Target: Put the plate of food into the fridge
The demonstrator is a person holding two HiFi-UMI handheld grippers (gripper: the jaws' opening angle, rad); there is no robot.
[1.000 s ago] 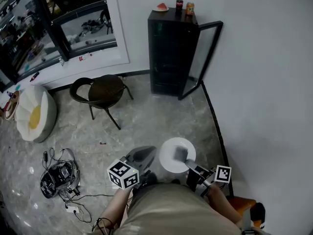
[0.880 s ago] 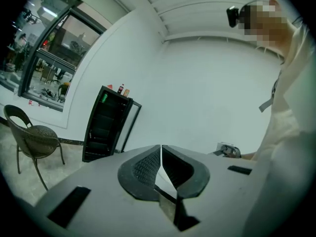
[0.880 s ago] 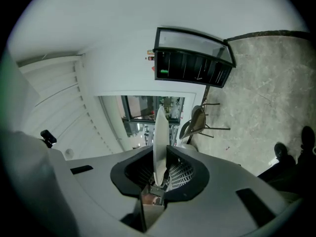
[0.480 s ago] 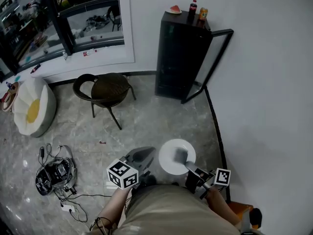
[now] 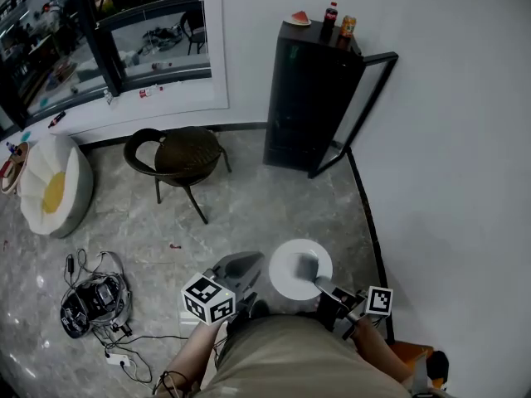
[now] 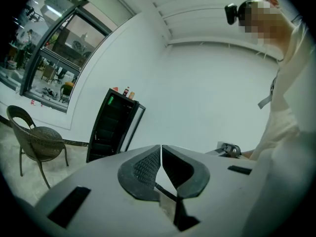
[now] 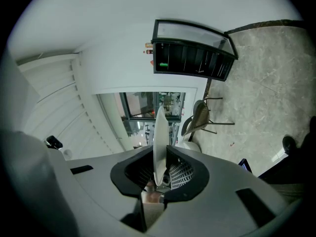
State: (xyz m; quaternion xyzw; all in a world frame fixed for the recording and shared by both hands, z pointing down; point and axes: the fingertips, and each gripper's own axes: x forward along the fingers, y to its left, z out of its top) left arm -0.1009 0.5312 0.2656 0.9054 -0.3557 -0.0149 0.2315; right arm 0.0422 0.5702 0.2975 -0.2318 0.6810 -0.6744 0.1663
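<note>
Step in hand: carrying, judged from the layout. The round white plate (image 5: 287, 274) is held in front of the person's body, and the tall black fridge (image 5: 310, 98) stands well apart from it across the grey marbled floor (image 5: 274, 201).
Right gripper state: the right gripper (image 5: 311, 270) pinches the plate by its near rim. In the right gripper view, the jaws of the right gripper (image 7: 161, 157) press on both faces of the plate (image 7: 160, 127), which is seen edge-on.
Left gripper state: the left gripper (image 5: 239, 265) hangs just beside the plate, apart from it. In the left gripper view, the jaws of the left gripper (image 6: 161, 154) are pressed together with nothing between them.
Plate location: in the air above the floor, between the two grippers and nearer the right one.
Plate orientation: the face points up and looks roughly level in the head view. A round plate has no long axis. The gripped rim faces the person and the free rim faces the fridge.
Plate contents: no food can be made out. The dark patch on the plate is the gripper's jaw.
Fridge state: the glass-panelled door (image 5: 358, 110) stands open on the side nearest the white wall (image 5: 448, 139), so the opening is free.
Next move: walk to the fridge, passing the dark wicker chair (image 5: 176, 157) on its right. Keep the plate level, then slide it in free rim first.
Risk: a one-sided rim grip may let the plate tip.
</note>
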